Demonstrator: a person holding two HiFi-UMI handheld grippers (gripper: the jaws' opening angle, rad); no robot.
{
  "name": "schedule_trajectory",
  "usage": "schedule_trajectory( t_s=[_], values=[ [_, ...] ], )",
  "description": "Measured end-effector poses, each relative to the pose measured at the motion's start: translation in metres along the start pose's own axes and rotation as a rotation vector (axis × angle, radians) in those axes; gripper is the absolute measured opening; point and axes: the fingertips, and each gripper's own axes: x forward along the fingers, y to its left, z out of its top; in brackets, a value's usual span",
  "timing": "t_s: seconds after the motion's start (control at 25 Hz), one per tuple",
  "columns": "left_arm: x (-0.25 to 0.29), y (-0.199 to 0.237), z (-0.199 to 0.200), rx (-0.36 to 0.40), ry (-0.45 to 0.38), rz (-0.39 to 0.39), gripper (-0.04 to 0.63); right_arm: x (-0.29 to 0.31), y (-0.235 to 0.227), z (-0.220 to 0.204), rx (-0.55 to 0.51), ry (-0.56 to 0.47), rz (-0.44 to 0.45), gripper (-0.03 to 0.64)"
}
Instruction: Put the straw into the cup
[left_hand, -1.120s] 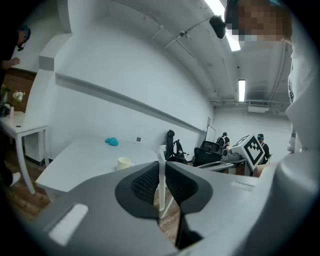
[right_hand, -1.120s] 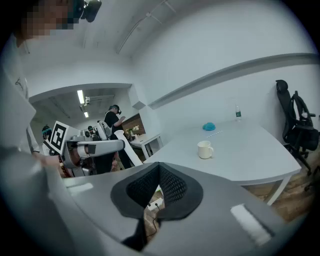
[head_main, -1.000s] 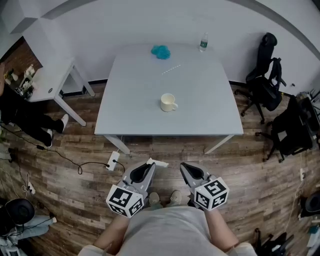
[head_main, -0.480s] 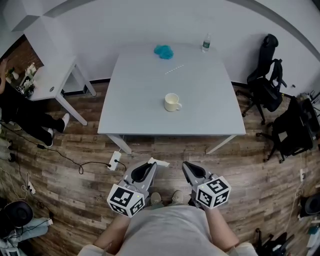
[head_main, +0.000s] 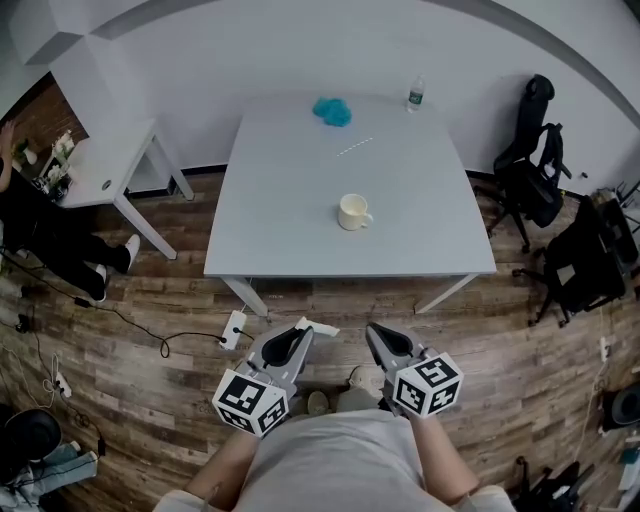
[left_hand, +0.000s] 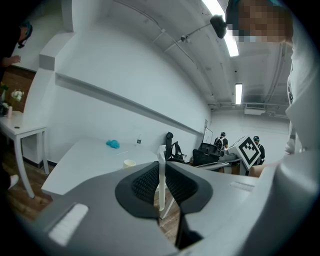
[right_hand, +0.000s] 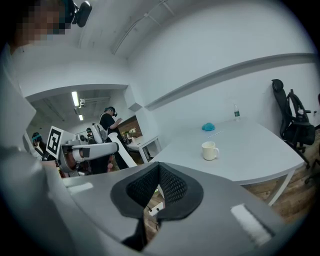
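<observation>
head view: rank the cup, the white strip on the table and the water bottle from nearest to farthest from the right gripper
1. cup, mid-table
2. white strip, beyond the cup
3. water bottle, far right edge

This is a bare open-plan office or lab room. A plain grey bench (head_main: 300, 220) stands on a wood-plank floor (head_main: 150, 290) against a white wall (head_main: 250, 50). Black swivel office chairs (head_main: 530, 170) stand right of the bench, and a small white side table (head_main: 105, 165) stands left of it. A power strip (head_main: 233, 328) with a trailing cable lies on the floor in front of the bench. Tube lights (left_hand: 238, 93) line the ceiling, and other people (left_hand: 221, 140) stand beyond the bench's right side.
</observation>
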Motion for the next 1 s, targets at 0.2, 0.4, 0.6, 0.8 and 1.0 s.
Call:
schedule_trajectory(
  t_s=[0.2, 0.4, 0.6, 0.8, 1.0],
  values=[
    [0.014, 0.009, 0.002, 0.001, -0.004, 0.001, 0.058, 0.009, -0.011, -0.001, 0.018, -0.006, 0.015, 0.006],
    [0.043, 0.025, 0.001, -0.009, -0.006, 0.015, 0.058, 0.035, -0.029, -0.001, 0.036, 0.013, 0.054, 0.006],
    [0.085, 0.050, 0.013, -0.049, -0.021, 0.031, 0.058, 0.063, -0.058, 0.023, 0.014, 0.035, 0.099, 0.006],
    [0.126, 0.080, 0.031, -0.048, -0.028, 0.059, 0.058, 0.096, -0.098, 0.057, 0.011, 0.022, 0.113, 0.006],
    [0.162, 0.098, 0.046, -0.062, -0.043, 0.084, 0.058, 0.117, -0.132, 0.083, 0.002, 0.021, 0.132, 0.006]
  ],
)
